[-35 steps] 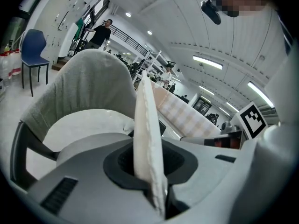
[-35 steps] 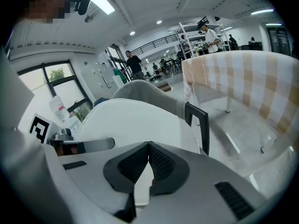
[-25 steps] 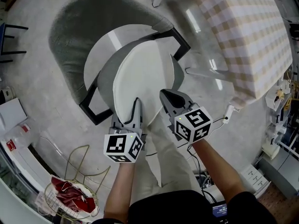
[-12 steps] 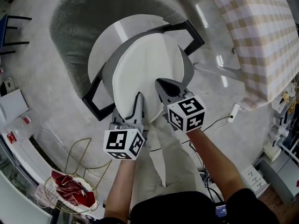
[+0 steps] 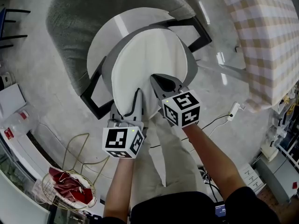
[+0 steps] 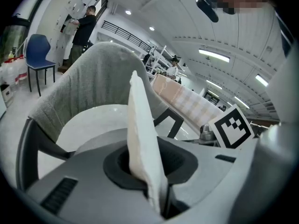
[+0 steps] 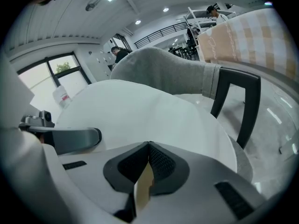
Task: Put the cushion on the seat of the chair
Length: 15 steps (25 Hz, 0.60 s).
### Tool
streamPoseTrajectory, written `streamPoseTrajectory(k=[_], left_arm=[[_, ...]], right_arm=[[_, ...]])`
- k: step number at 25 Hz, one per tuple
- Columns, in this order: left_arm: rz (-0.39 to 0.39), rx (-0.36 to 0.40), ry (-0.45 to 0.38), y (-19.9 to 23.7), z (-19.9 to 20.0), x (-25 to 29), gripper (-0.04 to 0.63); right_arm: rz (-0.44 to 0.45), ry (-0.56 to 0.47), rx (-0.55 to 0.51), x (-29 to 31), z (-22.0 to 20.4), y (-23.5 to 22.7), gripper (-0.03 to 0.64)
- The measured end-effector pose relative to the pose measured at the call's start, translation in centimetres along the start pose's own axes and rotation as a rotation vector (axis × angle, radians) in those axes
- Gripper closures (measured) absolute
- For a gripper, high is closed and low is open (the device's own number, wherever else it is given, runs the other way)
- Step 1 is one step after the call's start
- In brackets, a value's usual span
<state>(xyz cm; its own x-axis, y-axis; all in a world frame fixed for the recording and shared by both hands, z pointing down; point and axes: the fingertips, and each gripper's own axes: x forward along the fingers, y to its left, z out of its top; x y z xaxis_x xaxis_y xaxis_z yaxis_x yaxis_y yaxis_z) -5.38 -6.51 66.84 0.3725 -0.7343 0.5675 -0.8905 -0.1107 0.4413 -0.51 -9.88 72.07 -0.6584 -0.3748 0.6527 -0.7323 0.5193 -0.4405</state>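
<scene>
- Centre frame, head view: cushion (image 5: 149, 64), white and round. It lies over the middle of the chair and is carried by its near edge. It has travelled up-frame over the last second and now hides more of the seat.
- Seat (image 5: 105, 43): pale disc, left uncovered only as a crescent at the cushion's upper left. That crescent is narrower than a second ago. Whether the cushion's far edge touches the seat yet cannot be told.
- Grey band (image 5: 108, 71) round the cushion's left rim: either part of the cushion or a layer beneath it, not determinable.
- Left gripper (image 5: 126, 101): jaws drawn narrow and clamped on the cushion's near-left edge. Its own view shows the white edge standing pinched between the pads. The grip is unchanged.
- Right gripper (image 5: 156, 80): jaws pressed onto the near edge just right of the left one, with a cream sliver of cushion between the pads in its own view. It has moved further up-frame than its partner.
- Backrest (image 5: 79, 17), grey fabric, upper left, and black frame (image 5: 93, 99), lower left of the seat: both untouched.
- Reading for the task: placement is well advanced and the cushion is nearly centred. What probably remains is to lower the near edge and open both jaws. Releasing too soon could leave the cushion skewed toward the front.
- Outlying: checked tablecloth (image 5: 271, 36) at the right edge, well apart; wire basket (image 5: 70, 185) at lower left.
</scene>
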Motion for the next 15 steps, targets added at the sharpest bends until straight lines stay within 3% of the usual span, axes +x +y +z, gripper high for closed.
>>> streamPoseTrajectory(k=[10,15], left_arm=[[0.017,-0.018,0.012,1.3,-0.7,0.4,0.529],[0.024,-0.016,0.018,1.8,-0.8,0.6,0.497]], right_arm=[[0.018,0.020,0.002,1.6,-0.9,0.0,0.597],[0.018,0.029,0.007,2.0,-1.2,-0.3,0.597]])
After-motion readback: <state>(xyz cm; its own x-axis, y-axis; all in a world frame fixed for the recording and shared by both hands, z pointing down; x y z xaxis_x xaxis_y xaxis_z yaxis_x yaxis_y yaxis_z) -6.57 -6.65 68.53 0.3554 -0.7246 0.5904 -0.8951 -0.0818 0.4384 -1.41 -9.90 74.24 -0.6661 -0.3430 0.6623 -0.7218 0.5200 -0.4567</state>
